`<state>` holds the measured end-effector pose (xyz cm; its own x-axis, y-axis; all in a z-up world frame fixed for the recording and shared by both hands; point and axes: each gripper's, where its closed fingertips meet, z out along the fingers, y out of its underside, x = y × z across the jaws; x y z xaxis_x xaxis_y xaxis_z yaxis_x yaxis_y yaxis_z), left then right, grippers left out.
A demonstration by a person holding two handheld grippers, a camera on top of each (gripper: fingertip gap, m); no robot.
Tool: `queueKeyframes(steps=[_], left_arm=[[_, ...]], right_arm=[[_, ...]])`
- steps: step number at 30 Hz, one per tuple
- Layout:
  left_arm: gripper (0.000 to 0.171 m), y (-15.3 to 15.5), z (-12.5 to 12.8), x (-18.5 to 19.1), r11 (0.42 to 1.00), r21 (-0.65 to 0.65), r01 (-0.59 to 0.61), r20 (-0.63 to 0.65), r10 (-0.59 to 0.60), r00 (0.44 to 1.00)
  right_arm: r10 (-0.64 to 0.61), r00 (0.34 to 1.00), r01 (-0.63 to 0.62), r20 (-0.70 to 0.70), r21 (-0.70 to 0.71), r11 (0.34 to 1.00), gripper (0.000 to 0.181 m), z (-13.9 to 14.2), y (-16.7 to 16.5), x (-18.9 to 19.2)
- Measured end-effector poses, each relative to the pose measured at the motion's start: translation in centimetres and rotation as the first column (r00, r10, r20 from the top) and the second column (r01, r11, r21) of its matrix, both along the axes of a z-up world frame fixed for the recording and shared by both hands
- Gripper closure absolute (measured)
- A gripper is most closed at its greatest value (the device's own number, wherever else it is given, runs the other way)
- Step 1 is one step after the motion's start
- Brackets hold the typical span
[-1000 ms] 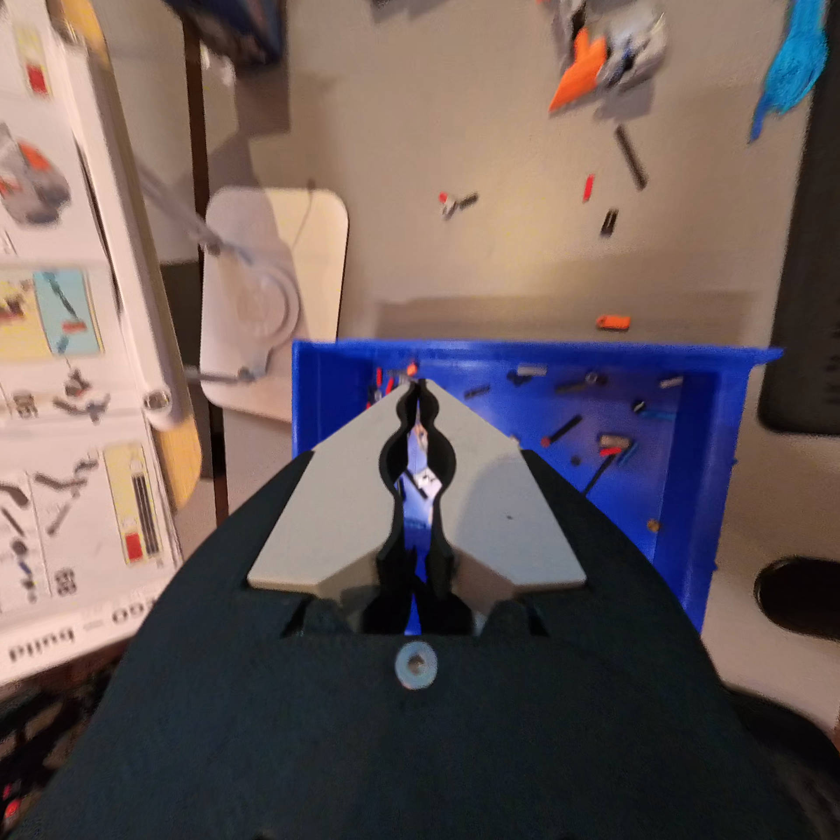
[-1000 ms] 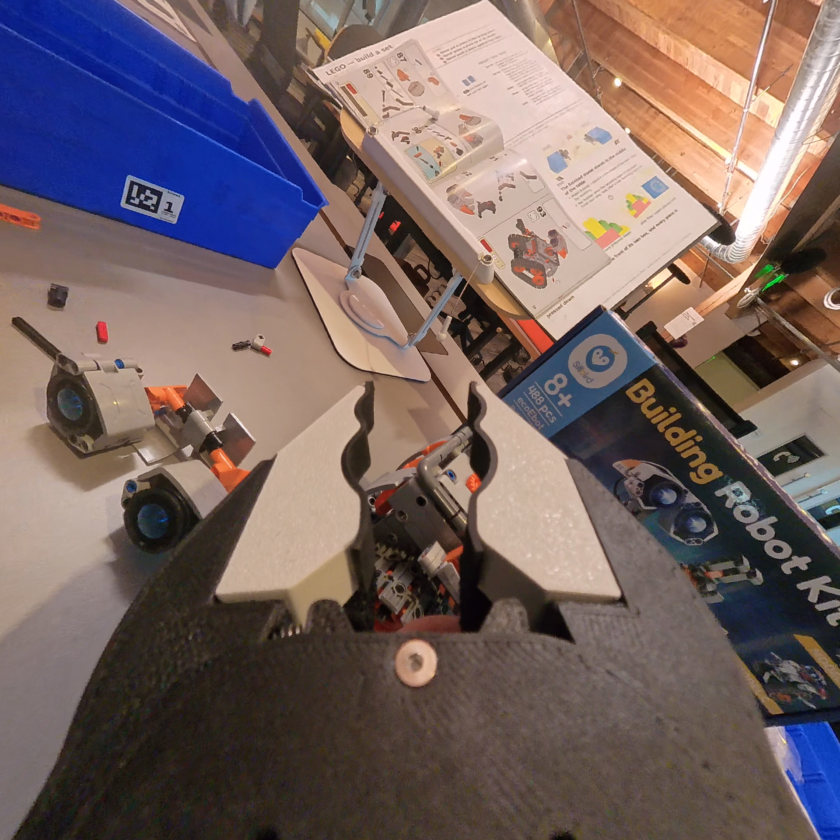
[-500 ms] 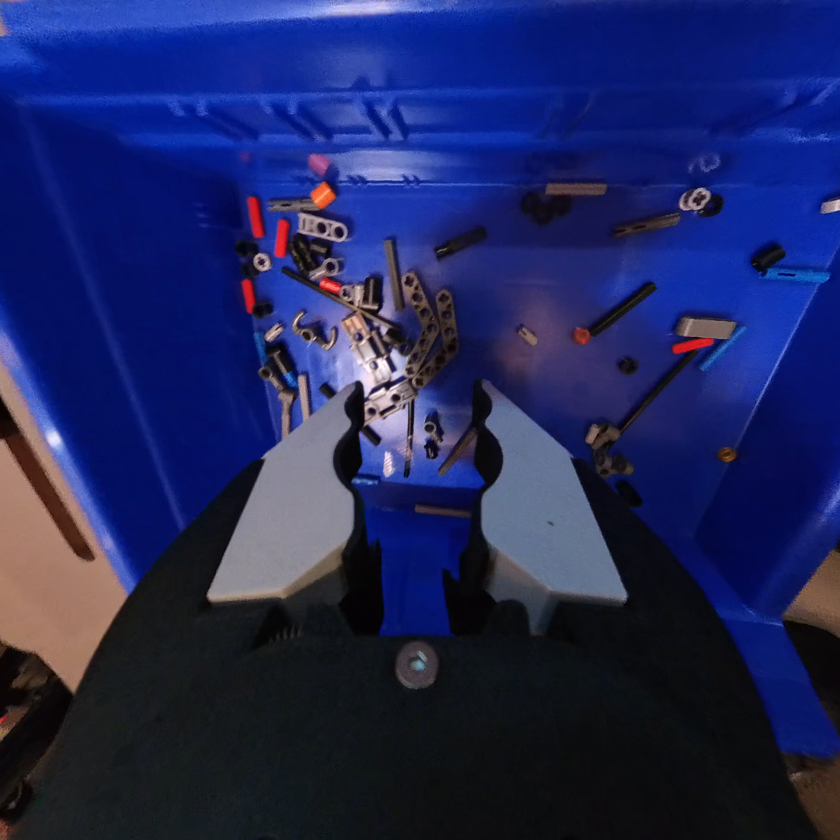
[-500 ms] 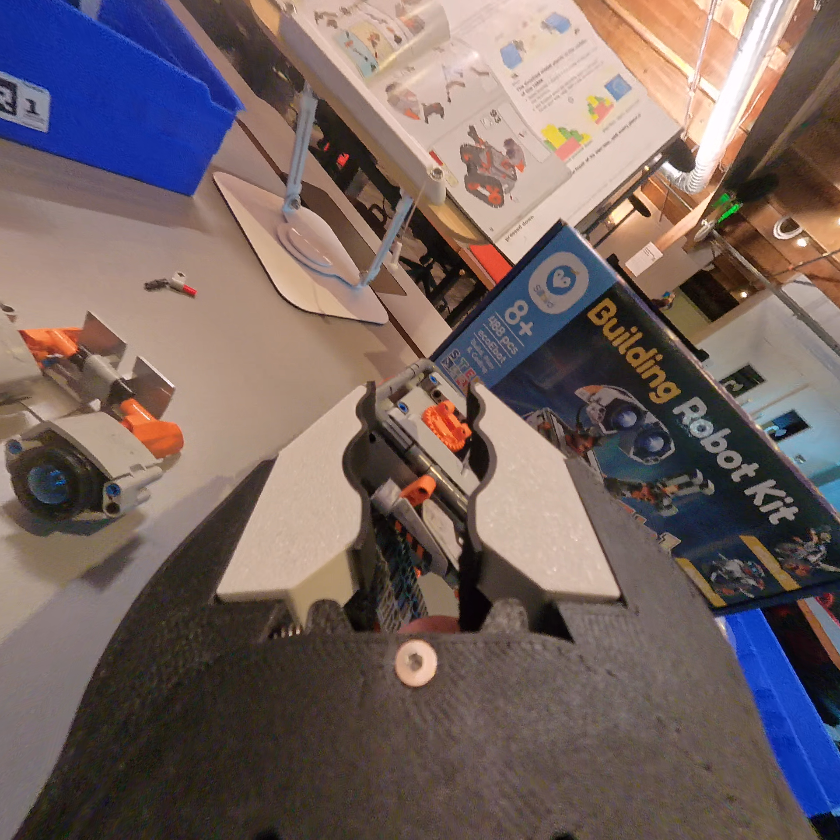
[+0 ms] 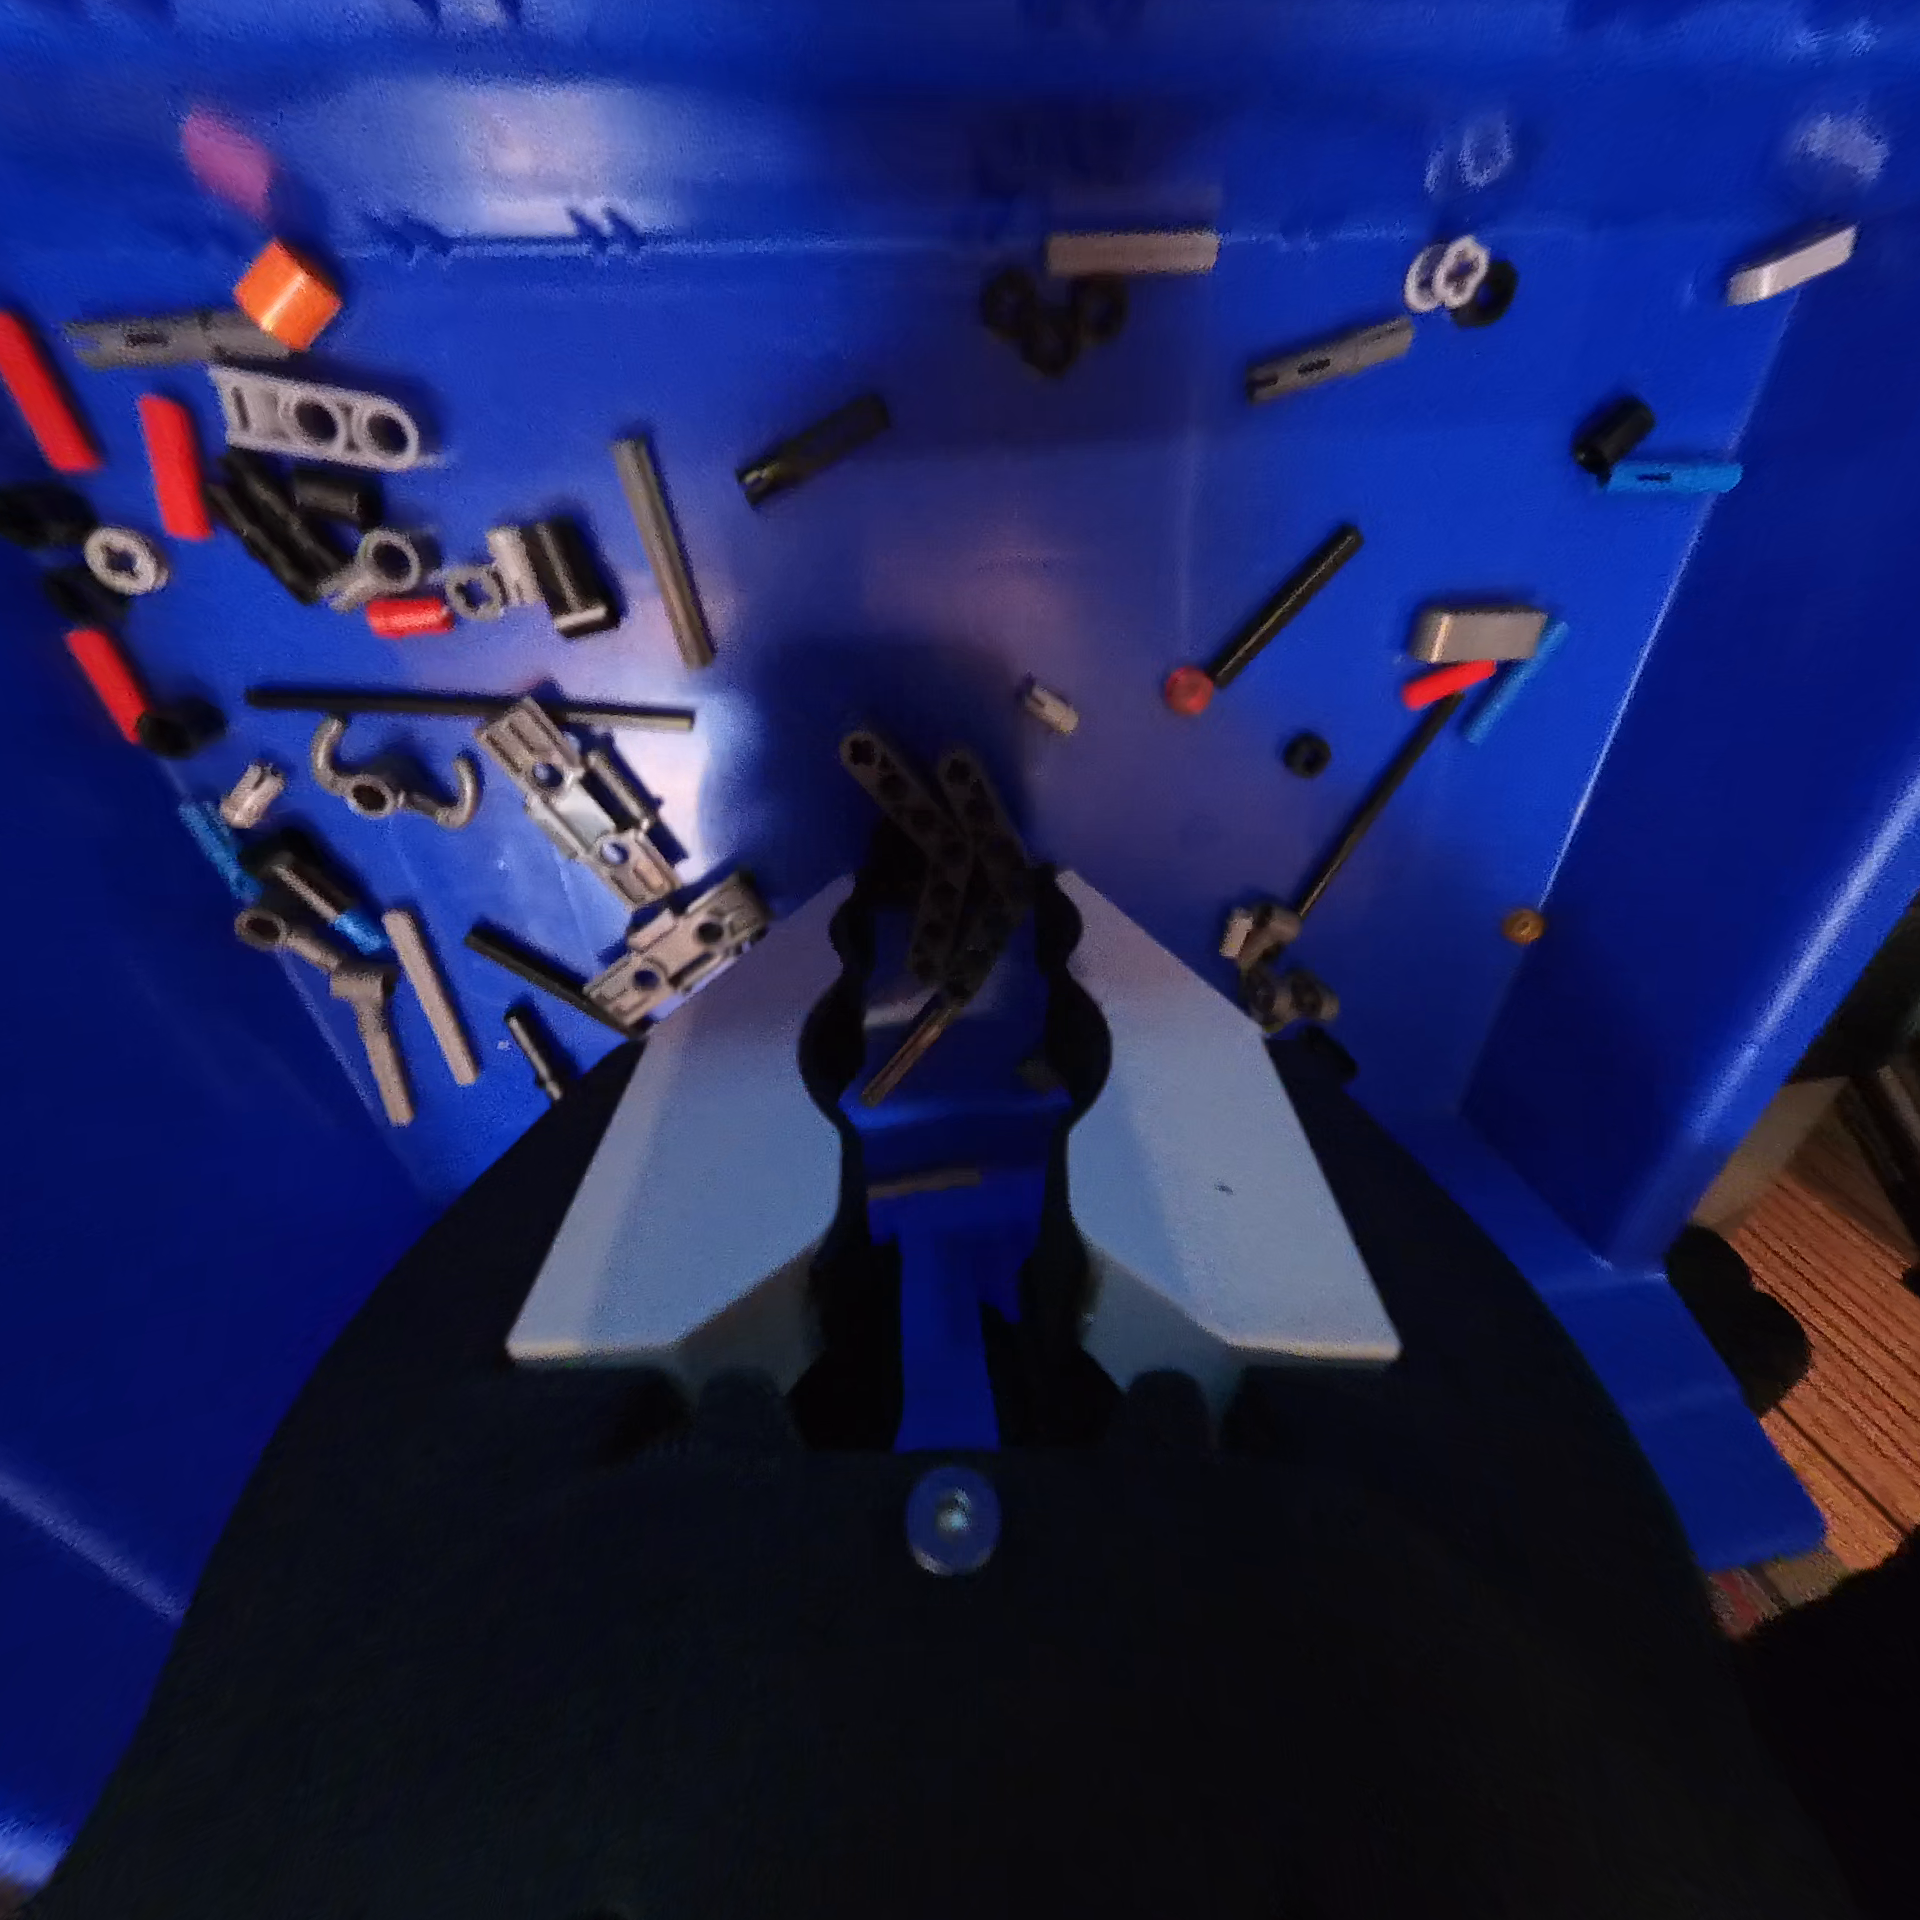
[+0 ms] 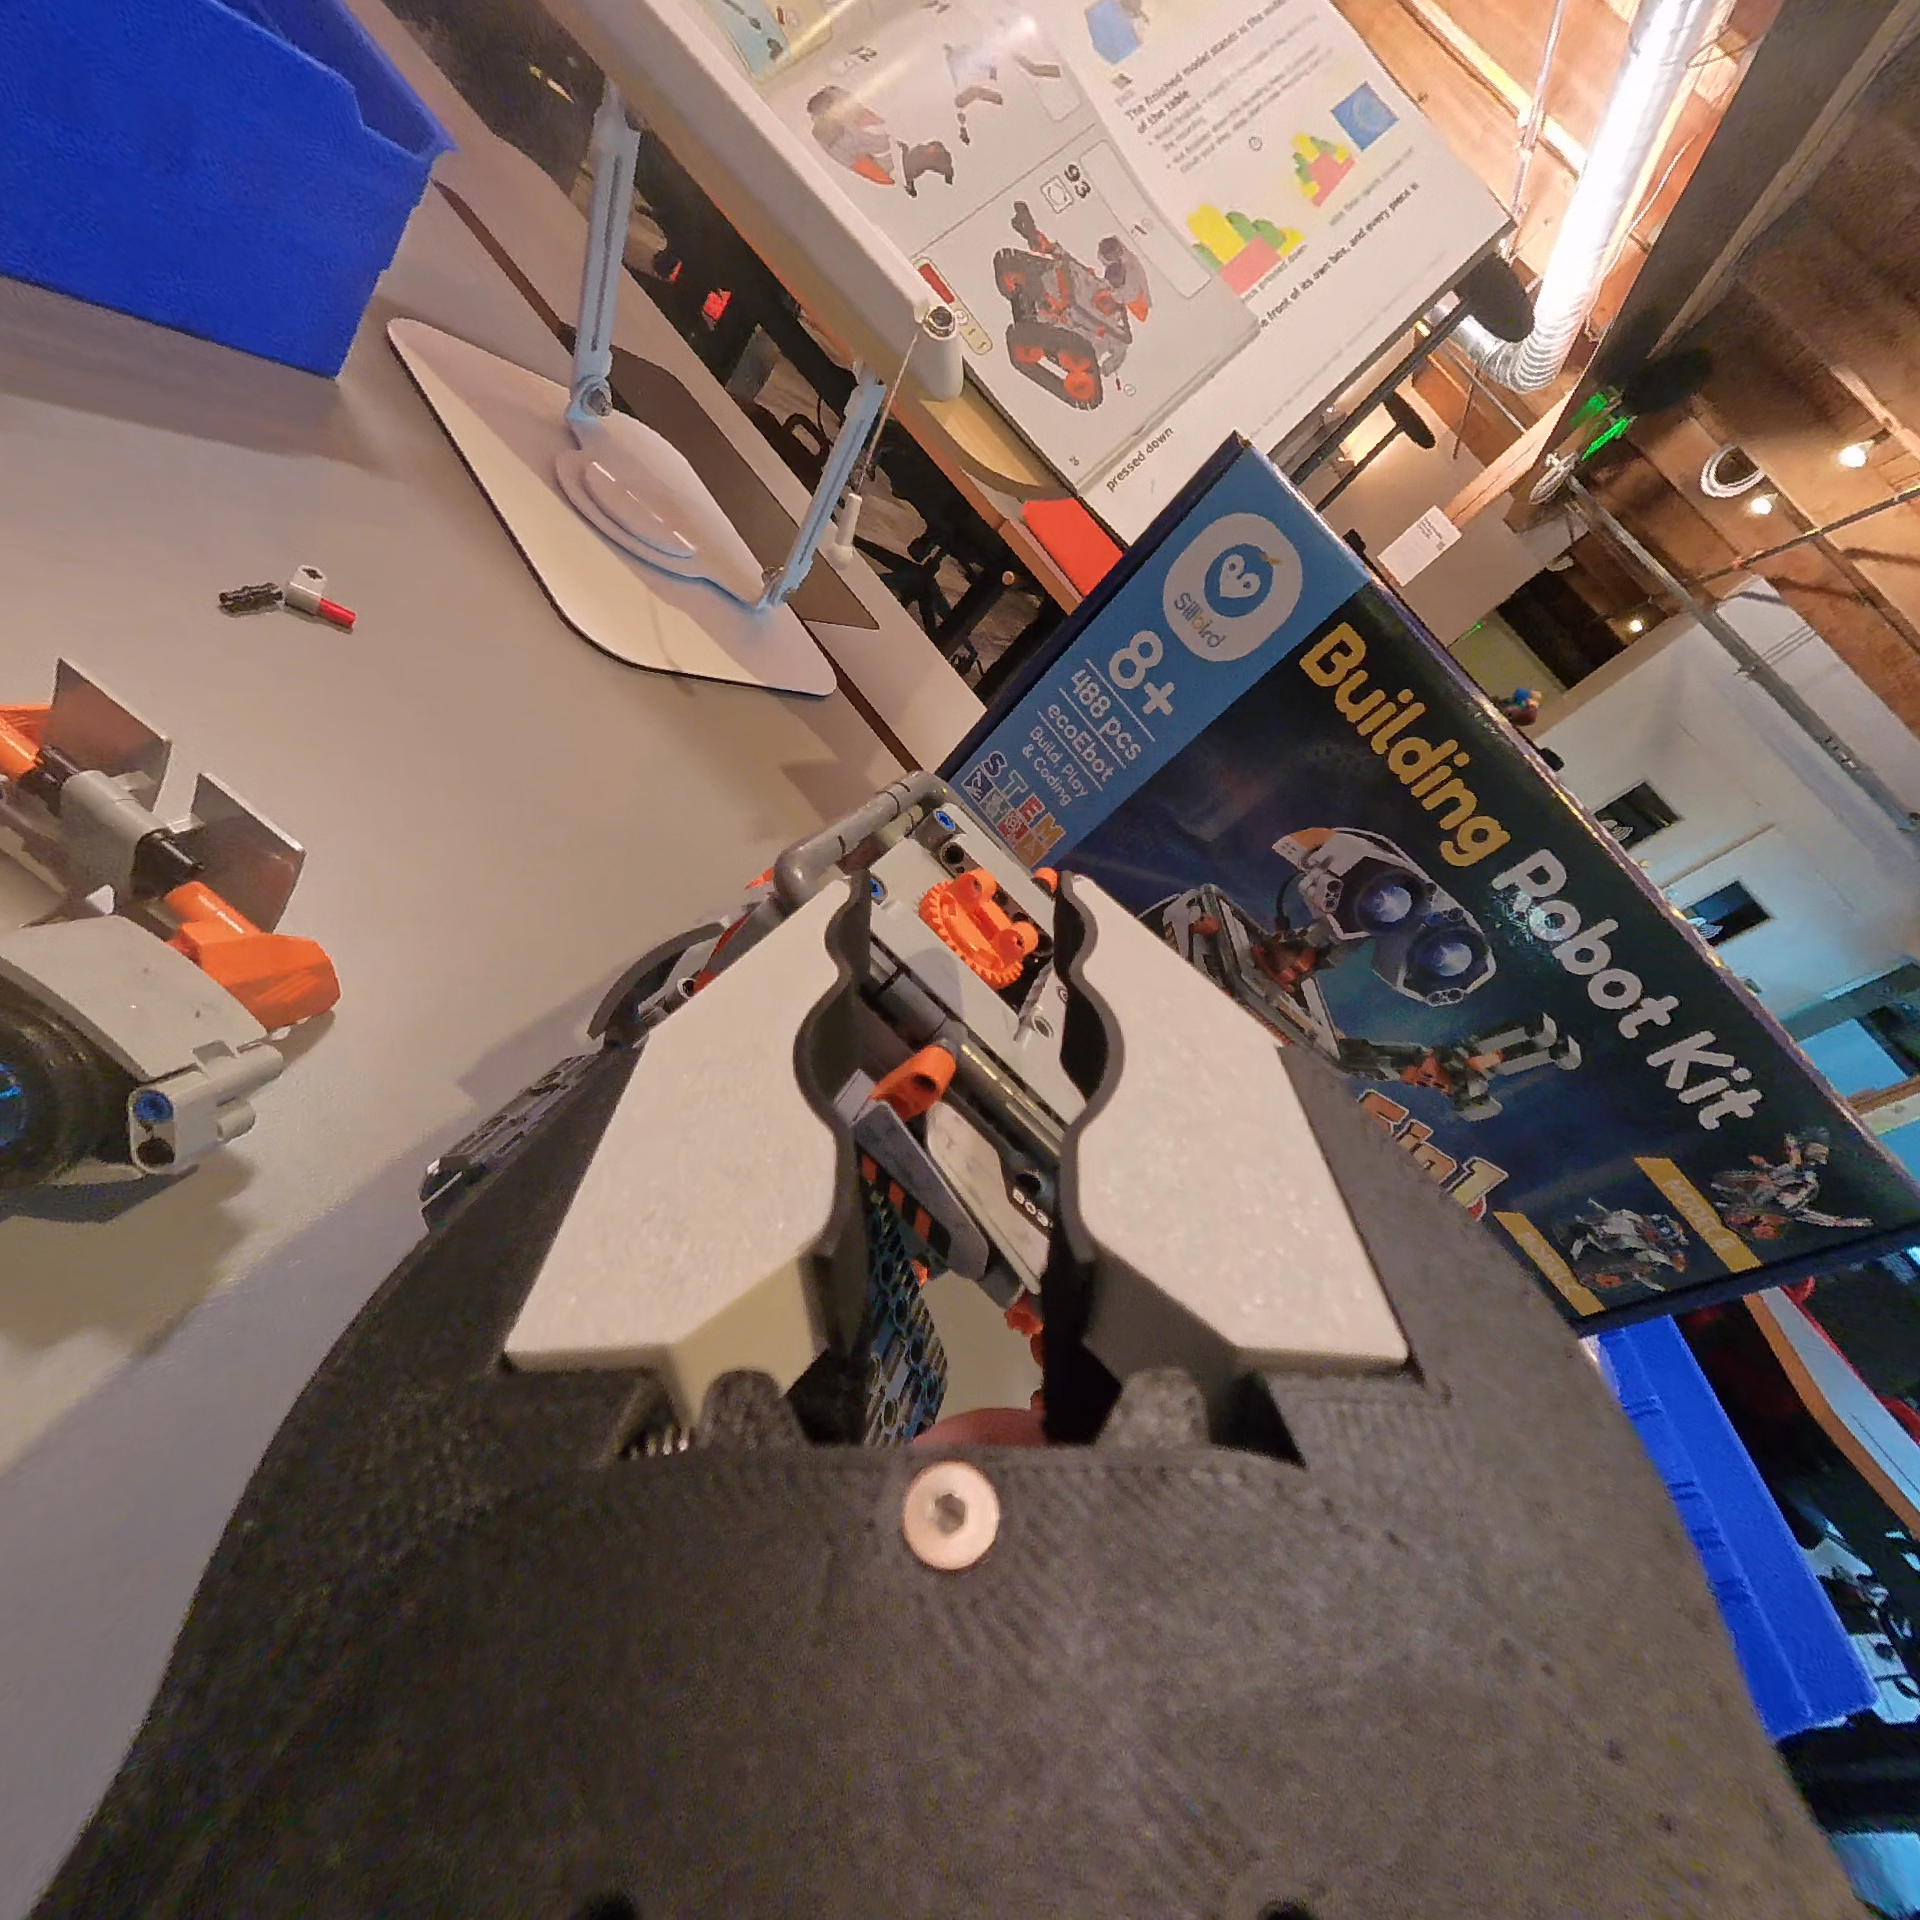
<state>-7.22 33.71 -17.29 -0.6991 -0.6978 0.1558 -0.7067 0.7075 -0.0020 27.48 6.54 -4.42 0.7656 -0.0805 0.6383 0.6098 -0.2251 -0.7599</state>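
Beams (image 5: 951, 862), two dark perforated ones crossed over each other, lie on the floor of the blue bin (image 5: 1039, 540), and the left gripper (image 5: 951, 899) reaches down into the bin with its fingertips on either side of them. Its jaws stand narrowly apart around the beams; the blur hides whether the fingers (image 5: 717, 1122) already press on them, so I cannot tell if it is clenched on them or merely closing in. A thin rod (image 5: 914, 1049) lies between the fingers just behind the beams. Loose parts are scattered over the bin floor: a grey connector (image 5: 681, 951) just left of the left fingertip, a grey frame piece (image 5: 582, 800) beyond it, red pins (image 5: 171, 468) and an orange bush (image 5: 286, 294) at far left, a black axle (image 5: 1283, 608) and a grey block (image 5: 1475, 634) to the right. The right gripper (image 6: 956, 904) is clenched on a model (image 6: 935, 997), a grey build with an orange gear (image 6: 971, 930) on top, held tilted above the table (image 6: 468, 831). Behind the model stands a kit box (image 6: 1455, 935), leaning in this view. Left of the gripper a grey and orange subassembly (image 6: 135, 966) rests on the table, well apart from the model. Farther back a white stand (image 6: 623, 520) carries an instruction sheet (image 6: 1143, 208), with a small grey and red piece (image 6: 312, 597) lying near its base and the bin's corner (image 6: 187, 156) at upper left.
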Motion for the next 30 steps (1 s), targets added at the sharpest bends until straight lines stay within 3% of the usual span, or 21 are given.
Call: queueKeyframes(steps=[7, 15, 22, 30], left_arm=[[0.123, 2.7, 3.6, 0.6, 0.994, 0.033, -0.101, 0.120, 0.096, 0.988], [0.129, 5.2, 6.6, 1.9, 0.982, 0.097, -0.159, 0.280, 0.127, 0.952], [0.132, 6.1, 6.4, 1.4, 0.979, 0.105, -0.176, 0.277, 0.142, 0.950], [0.131, 2.9, 5.3, 0.6, 0.994, 0.068, -0.087, 0.221, 0.070, 0.973]], right_arm=[[0.012, 1.000, -0.012, 0.022, 0.000, 1.000, 0.148, 0.2, 0.0, -0.5], [0.011, 1.000, -0.012, 0.019, 0.014, 1.000, 0.148, 0.6, -0.2, -0.5], [0.013, 1.000, -0.013, 0.026, 0.008, 1.000, 0.148, 0.5, -0.2, -0.6], [0.005, 1.000, -0.006, 0.024, 0.009, 1.000, 0.147, 0.6, -0.2, -0.3]])
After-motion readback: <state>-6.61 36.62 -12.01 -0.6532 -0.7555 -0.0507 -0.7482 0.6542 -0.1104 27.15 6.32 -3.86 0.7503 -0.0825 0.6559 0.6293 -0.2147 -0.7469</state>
